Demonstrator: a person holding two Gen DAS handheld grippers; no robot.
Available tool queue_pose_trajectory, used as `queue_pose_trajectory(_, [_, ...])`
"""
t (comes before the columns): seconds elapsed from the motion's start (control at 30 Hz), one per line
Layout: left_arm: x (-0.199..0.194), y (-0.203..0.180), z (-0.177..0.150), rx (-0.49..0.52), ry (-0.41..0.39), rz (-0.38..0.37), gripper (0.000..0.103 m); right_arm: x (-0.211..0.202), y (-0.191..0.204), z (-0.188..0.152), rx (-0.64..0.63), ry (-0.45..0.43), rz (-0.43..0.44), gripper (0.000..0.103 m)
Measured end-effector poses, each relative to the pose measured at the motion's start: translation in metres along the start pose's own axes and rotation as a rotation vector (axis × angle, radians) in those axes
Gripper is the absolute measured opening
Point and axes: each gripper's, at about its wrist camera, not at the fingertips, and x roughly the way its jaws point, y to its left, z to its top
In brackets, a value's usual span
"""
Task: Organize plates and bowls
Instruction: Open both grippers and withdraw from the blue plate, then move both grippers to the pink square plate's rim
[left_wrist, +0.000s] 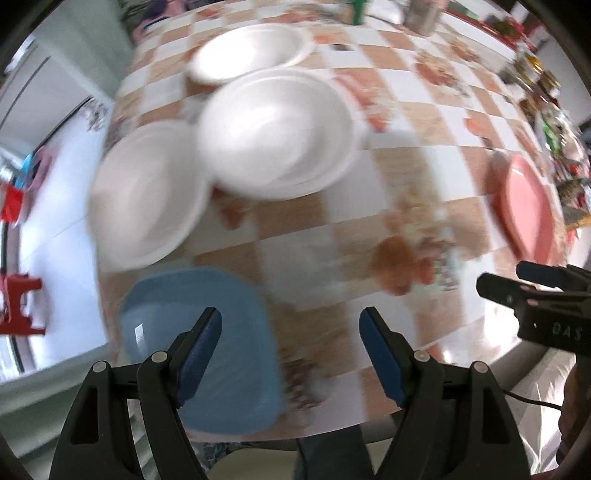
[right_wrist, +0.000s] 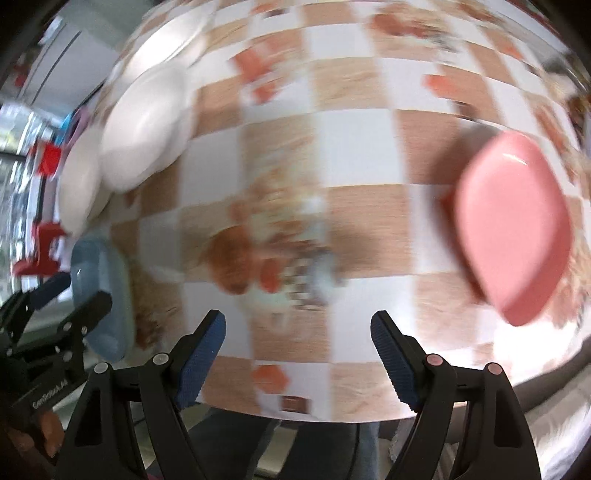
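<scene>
Checkered table (left_wrist: 424, 177): white bowls (left_wrist: 277, 133), blue plate (left_wrist: 207, 354), pink plate (left_wrist: 528, 206); blurred.

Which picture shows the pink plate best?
The right wrist view. There the pink plate is big and whole, lying on the checkered tablecloth, though a bit blurred. In the left wrist view the same plate sits squeezed at the right edge, seen narrow and slanted.

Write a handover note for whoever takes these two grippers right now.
Left gripper: open, empty, fingers over the blue plate's edge.
Right gripper: open, empty, above bare checkered tablecloth.
Three white bowls sit clustered at the far left, rims overlapping or touching; blur hides which.
Pink plate lies alone on the right, the blue plate near left.
Left: probably bring both plates together; bowls look unstacked.
</scene>
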Motion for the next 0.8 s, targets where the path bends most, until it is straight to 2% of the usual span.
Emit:
queue_pose_trajectory(0.2, [0.007,-0.064,0.025,0.130,0.014,-0.080,0.080,-0.018,-0.062,0.002,0.129,-0.035,-0.051,0.082])
queue_pose_trajectory(0.37, [0.016,-0.104,0.048,0.171,0.032,-0.124,0.080,-0.033,-0.109,-0.001,0.222,-0.062,-0.096,0.082])
queue_pose_trajectory(0.47, [0.021,-0.123,0.061,0.190,0.021,-0.124,0.080,-0.039,-0.136,-0.004,0.267,-0.075,-0.128,0.082])
queue_pose_trajectory(0.63, [0.022,-0.156,0.088,0.273,-0.040,-0.079,0.080,-0.048,-0.182,-0.008,0.371,-0.101,-0.175,0.082])
queue_pose_trajectory(0.8, [0.031,-0.191,0.112,0.360,-0.078,-0.064,0.080,-0.044,-0.209,-0.011,0.535,-0.095,-0.156,0.082])
